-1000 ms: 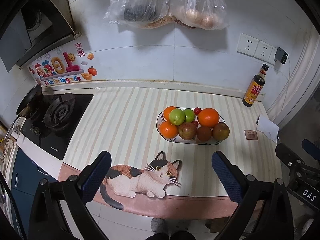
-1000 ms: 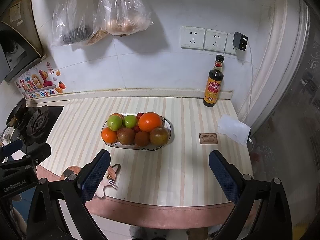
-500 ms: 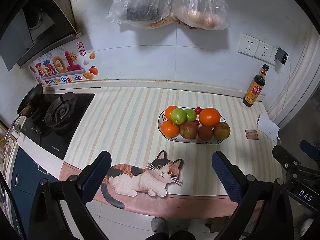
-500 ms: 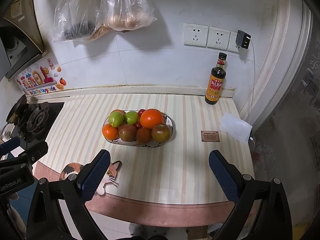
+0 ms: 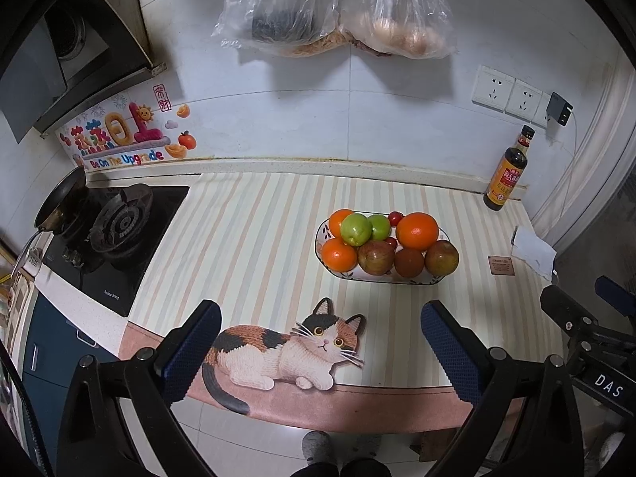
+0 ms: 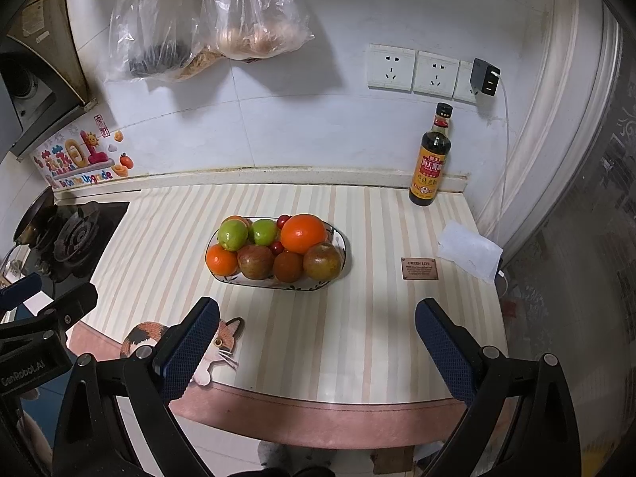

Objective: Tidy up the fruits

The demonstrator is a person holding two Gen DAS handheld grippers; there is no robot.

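I have both tools over the front edge of the striped counter (image 6: 357,318), well short of the fruit. My left gripper (image 5: 320,348) is spread wide and holds nothing; my right gripper (image 6: 316,344) is equally wide and empty.

The fruit bowl (image 6: 340,238) sits near the middle of the counter, at about 1 o'clock from my left tool and 11 o'clock from my right. It is heaped: a large orange (image 6: 303,233) rides high at the back, two green apples (image 6: 232,234) at its 9 o'clock, a smaller orange (image 6: 221,259) at the front left, three reddish-brown apples (image 6: 322,261) along the front rim, and small red fruits, perhaps cherry tomatoes (image 6: 283,220), wedged between.

My worry is the pile. If I pull a front apple, the big orange may lose its support and roll over the low rim toward the counter edge. Round, smooth skins could also squirt out of my pads if I close off-centre. The small red fruits look easy to crush. With both tools converging on one bowl, I could knock them together, or nudge the bowl itself.

At 1 o'clock, by the wall, stands a dark sauce bottle (image 6: 431,159), well apart. Two plastic bags (image 6: 246,12) hang on the wall above; their contents are unclear.
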